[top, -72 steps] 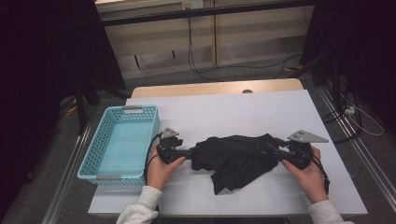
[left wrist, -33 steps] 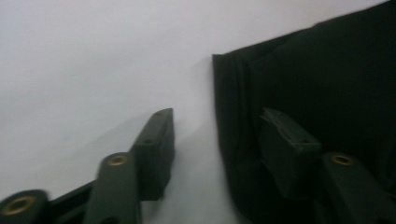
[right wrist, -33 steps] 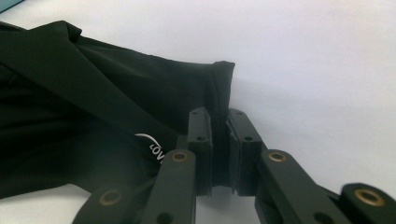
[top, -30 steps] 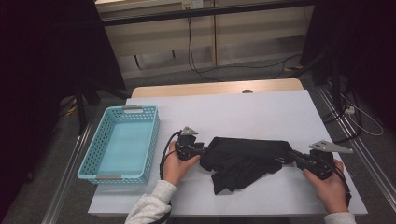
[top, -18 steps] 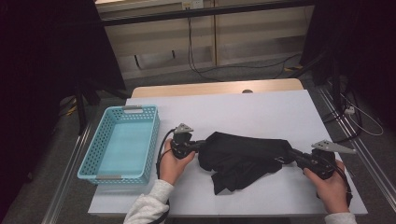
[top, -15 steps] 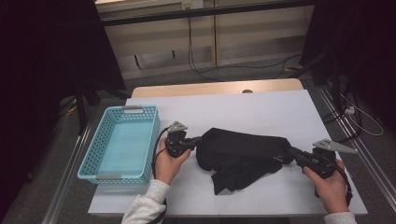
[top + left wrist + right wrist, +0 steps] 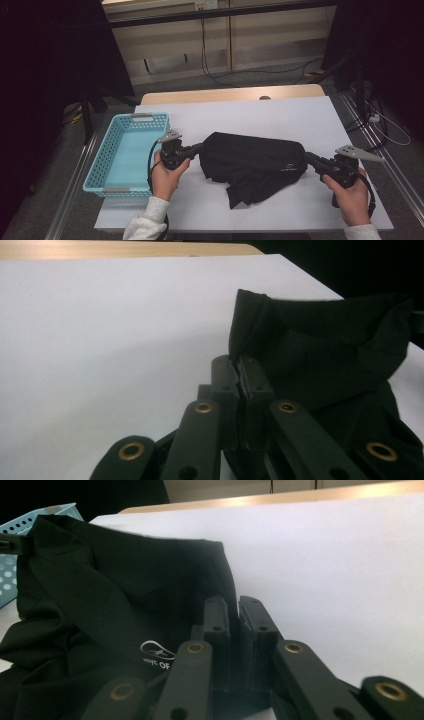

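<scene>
The black garment lies mid-table, soft, light and floppy, best taken at its edges. The left gripper and right gripper each clamp an end; the basket sits left.

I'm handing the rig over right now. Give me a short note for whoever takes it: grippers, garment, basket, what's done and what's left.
Left gripper: shut on the black garment at its left end.
Right gripper: its jaws have just been closing on the garment's right end.
Garment: stretched between both over the white table, a loose part trailing toward the near edge.
Blue basket: at the table's left, nothing in it.
Done: both ends gripped.
Left: probably fold, then put it in the basket.
</scene>
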`<state>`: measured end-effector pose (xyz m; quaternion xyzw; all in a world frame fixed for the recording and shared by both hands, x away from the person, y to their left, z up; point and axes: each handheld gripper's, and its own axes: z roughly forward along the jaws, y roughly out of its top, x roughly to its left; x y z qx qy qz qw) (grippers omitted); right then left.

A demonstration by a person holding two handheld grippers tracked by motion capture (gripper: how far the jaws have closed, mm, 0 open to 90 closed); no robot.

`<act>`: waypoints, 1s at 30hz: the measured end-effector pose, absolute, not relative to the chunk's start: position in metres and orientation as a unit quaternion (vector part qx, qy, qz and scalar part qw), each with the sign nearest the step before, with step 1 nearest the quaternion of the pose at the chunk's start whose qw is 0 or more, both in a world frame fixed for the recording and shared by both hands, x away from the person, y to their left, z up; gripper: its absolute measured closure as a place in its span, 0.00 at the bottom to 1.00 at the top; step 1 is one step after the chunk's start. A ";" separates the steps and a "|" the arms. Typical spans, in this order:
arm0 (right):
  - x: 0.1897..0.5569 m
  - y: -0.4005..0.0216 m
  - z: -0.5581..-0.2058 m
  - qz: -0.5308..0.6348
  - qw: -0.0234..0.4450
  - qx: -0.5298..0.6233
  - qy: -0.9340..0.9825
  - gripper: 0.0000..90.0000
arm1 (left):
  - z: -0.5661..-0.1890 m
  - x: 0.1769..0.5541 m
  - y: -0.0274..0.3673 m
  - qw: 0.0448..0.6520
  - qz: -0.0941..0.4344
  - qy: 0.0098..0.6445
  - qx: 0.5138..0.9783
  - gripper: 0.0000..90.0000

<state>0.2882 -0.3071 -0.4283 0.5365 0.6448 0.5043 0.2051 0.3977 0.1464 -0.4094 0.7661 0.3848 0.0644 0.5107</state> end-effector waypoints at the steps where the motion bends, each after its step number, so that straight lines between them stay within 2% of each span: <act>1: 0.287 -0.307 -0.428 0.506 0.199 0.536 0.645 0.94 | -0.409 0.395 0.147 0.510 0.062 0.386 0.766 0.97; 10: 0.286 -0.308 -0.437 0.466 0.183 0.555 0.664 0.95 | -0.424 0.389 0.143 0.478 0.045 0.389 0.786 0.97; 18: 0.297 -0.304 -0.453 0.422 0.165 0.561 0.693 0.93 | -0.429 0.390 0.135 0.475 0.039 0.383 0.791 0.96; 21: 0.300 -0.300 -0.452 0.413 0.180 0.552 0.701 0.86 | -0.430 0.390 0.133 0.473 0.040 0.379 0.794 0.96; 24: 0.303 -0.296 -0.449 0.405 0.209 0.548 0.701 0.69 | -0.430 0.390 0.132 0.474 0.041 0.377 0.795 0.96; 28: 0.306 -0.289 -0.444 0.403 0.235 0.534 0.705 0.62 | -0.429 0.390 0.131 0.472 0.041 0.377 0.796 0.96; 30: 0.308 -0.286 -0.441 0.407 0.248 0.524 0.706 0.61 | -0.429 0.390 0.132 0.473 0.045 0.376 0.795 0.96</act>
